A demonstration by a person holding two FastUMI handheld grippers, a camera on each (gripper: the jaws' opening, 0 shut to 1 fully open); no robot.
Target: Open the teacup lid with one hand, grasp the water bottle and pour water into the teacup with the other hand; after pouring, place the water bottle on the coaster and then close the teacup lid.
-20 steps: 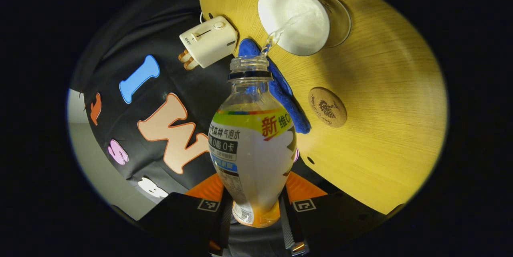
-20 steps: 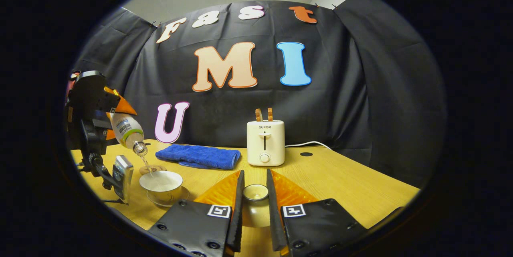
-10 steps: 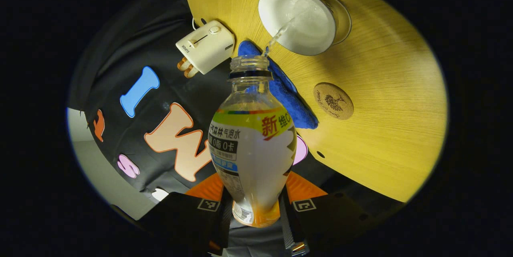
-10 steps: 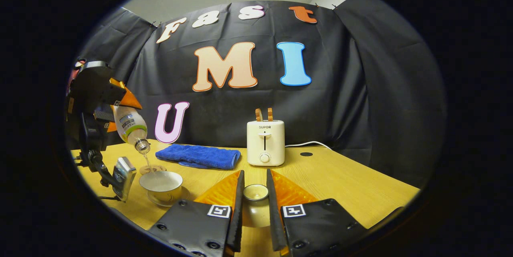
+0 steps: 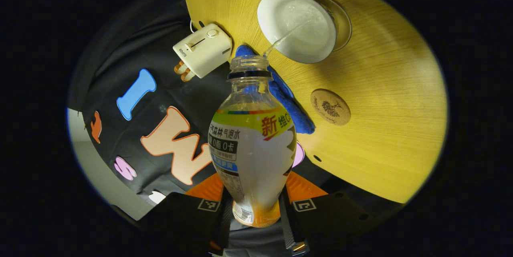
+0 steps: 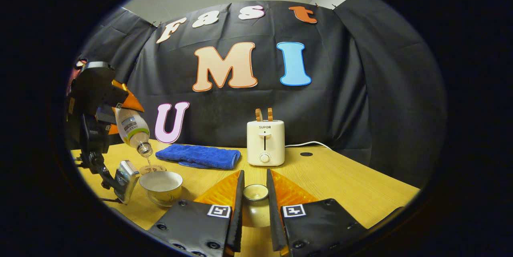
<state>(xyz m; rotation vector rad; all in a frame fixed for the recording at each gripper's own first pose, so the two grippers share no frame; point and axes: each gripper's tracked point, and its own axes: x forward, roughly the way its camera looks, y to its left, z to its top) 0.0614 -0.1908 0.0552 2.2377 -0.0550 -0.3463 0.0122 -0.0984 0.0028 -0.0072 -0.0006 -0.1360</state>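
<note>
The left gripper (image 5: 256, 209) was clamped on the base of the water bottle (image 5: 252, 144), both fingers pressing its sides, bottle tipped neck-down toward the teacup (image 5: 296, 26). And the pour was on: a thin stream ran from the open mouth of the bottle into the cup, which sat on its saucer (image 5: 342, 20) on the table (image 5: 392, 128) with its lid off. Beside the cup, on the side nearer the bottle's label, lay the round cork coaster (image 5: 330, 106), bare and waiting. In the right gripper view, the right gripper (image 6: 255, 213) held the teacup lid (image 6: 255, 199) between its two fingers, gripped tight and kept well to one side of the cup. Past the cup lay a folded blue towel (image 6: 198, 156), and farther on than that stood a white toaster (image 6: 265, 142) against the booth wall. So this was the pouring step, by the look of it well along, since the cup seemed fairly full. Next up, I'd say: tip the bottle back upright over the cup to cut the stream cleanly, carry it to the coaster next to the cup and set it down level before letting go, then bring the lid back over the cup.
</note>
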